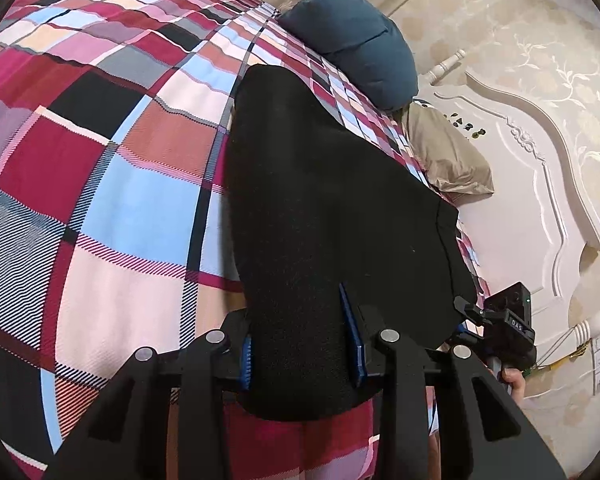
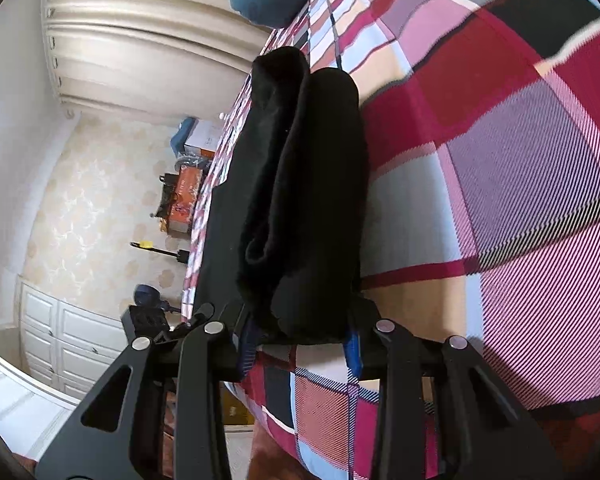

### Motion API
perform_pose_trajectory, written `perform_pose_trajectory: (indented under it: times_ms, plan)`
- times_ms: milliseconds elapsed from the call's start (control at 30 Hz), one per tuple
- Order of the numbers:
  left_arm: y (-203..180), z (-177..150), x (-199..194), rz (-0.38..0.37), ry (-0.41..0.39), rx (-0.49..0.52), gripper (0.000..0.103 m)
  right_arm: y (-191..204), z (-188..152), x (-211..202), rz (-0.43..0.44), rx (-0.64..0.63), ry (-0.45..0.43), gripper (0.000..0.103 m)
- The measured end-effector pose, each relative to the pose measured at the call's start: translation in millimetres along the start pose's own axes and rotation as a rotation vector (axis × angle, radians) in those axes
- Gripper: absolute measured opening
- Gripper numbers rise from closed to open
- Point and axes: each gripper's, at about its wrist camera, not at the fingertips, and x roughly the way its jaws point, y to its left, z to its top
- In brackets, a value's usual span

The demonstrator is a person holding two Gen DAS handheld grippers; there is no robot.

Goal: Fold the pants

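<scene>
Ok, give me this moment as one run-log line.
task: fold pants | left hand-held gripper: shut on black pants | right hand-held gripper: shut on black pants, layered | surface: plaid bedspread | fold: unfinished

one pants [image 1: 332,216], two pillows [image 1: 356,44], two tools [image 1: 302,344]

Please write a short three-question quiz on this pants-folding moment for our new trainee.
1. True or false: the black pants lie on a plain white sheet.
2. Multiple choice: what sits between the fingers of the left gripper? A) the blue pillow B) black fabric of the pants C) nothing
3. Short answer: in the right wrist view, what does the right gripper grip?

Key:
1. False; they lie on a plaid bedspread of red, pink and blue.
2. B
3. The bunched end of the pants, gathered in thick folds.
</scene>
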Motion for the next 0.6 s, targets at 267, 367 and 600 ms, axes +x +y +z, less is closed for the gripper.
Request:
perform_pose_trajectory:
  times_ms: [267, 367, 600]
  plan:
    - [7, -3, 2, -0.025, 0.007, -0.014, 0.039, -9, 3, 3, 0.035, 0.023, -0.002, 0.034]
    - [11, -4, 3, -0.034, 0.008, -0.024, 0.041, -11, 3, 2, 0.04, 0.029, -0.005, 0.034]
    - [17, -8, 4, -0.071, 0.002, -0.061, 0.053, -16, -3, -1, 0.056, 0.04, -0.014, 0.034]
